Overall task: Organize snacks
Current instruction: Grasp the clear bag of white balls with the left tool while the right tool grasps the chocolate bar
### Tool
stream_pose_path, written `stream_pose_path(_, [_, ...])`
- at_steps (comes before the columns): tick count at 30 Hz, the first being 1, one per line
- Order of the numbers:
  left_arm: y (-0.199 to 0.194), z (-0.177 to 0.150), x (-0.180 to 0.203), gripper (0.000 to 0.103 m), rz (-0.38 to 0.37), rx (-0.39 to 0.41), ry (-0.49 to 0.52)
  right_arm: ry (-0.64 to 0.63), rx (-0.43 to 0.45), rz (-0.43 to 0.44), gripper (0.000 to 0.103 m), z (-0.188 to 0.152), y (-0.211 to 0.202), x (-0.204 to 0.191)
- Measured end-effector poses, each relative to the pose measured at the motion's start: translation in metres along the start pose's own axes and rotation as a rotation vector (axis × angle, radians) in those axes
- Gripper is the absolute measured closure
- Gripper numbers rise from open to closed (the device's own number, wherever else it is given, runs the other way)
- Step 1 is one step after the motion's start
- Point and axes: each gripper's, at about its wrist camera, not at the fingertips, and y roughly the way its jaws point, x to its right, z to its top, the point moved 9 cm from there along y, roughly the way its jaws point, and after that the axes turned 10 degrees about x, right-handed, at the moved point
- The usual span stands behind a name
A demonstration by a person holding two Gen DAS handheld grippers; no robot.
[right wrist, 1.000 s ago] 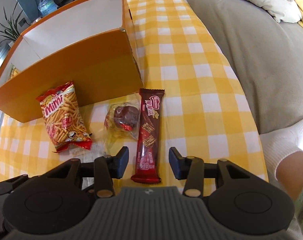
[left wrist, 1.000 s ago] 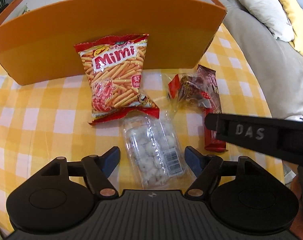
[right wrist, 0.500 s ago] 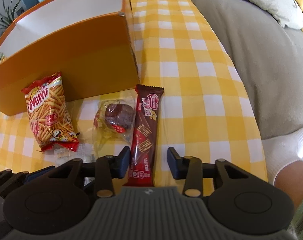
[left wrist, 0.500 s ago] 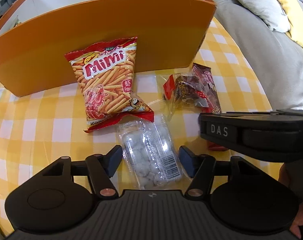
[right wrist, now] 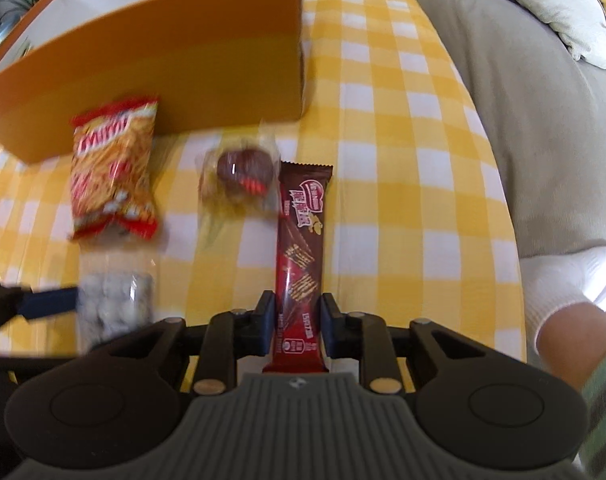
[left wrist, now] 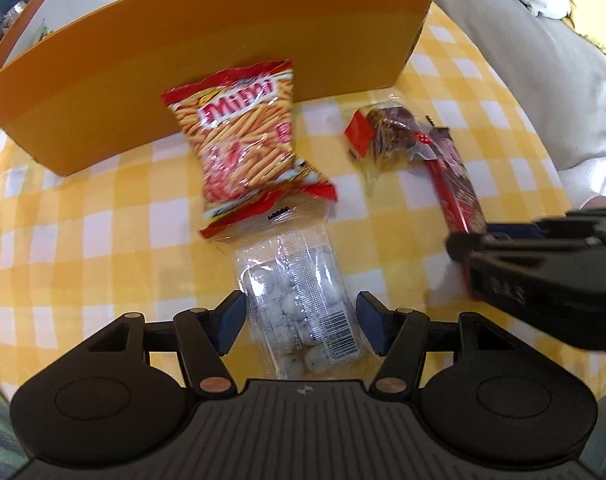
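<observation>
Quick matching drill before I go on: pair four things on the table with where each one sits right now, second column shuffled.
Things:
1. Mimi bag
2. clear packet
3. chocolate bar
4. orange box

Places:
A. between the right gripper's fingers
B. at the back of the yellow checked cloth
C. between the left gripper's fingers
D. against the box's front wall

Pairs: 1-D, 2-C, 3-A, 4-B

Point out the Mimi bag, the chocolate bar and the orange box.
Mimi bag (left wrist: 243,140): left wrist view, middle of its front.
Chocolate bar (right wrist: 301,248): right wrist view, mid-length of the wrapper.
Orange box (left wrist: 183,60): left wrist view, near outer wall.
</observation>
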Motion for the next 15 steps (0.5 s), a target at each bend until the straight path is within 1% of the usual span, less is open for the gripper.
stream_pose_path(2, [0.0,0.0,-0.002,0.033,-0.004,-0.001,-0.006,-0.002,-0.021,0.011,0.082,-0.008,-0.004,-0.002])
stream_pose_path(3, [0.0,-0.001,-0.002,0.032,-0.004,0.0,-0.006,-0.004,-0.029,0.018,0.08,-0.011,-0.005,-0.004])
stream_pose_path(5, [0.001,0.0,-0.001,0.029,0.002,0.001,-0.006,-0.02,-0.029,0.016,0.079,-0.014,-0.006,-0.006])
stream_pose_path(6, [0.001,0.0,-0.001,0.027,0.008,0.005,-0.005,-0.026,-0.027,0.013,0.075,-0.014,-0.006,-0.007])
stream_pose_path(7, [0.002,0.0,-0.001,0.027,0.011,0.008,-0.007,-0.024,-0.024,0.014,0.072,-0.013,-0.006,-0.007])
stream_pose_path(10, [0.001,0.0,-0.004,0.024,0.01,0.017,-0.013,-0.007,-0.003,0.008,0.069,-0.007,-0.005,-0.004])
stream_pose_path(12, [0.003,0.0,-0.003,0.02,0.013,0.022,-0.008,0.008,0.012,0.013,0.065,-0.001,-0.003,-0.004])
stream_pose_path(15, [0.005,0.0,0.001,0.018,0.023,0.031,0.02,-0.002,0.022,0.013,0.065,0.003,0.002,-0.006])
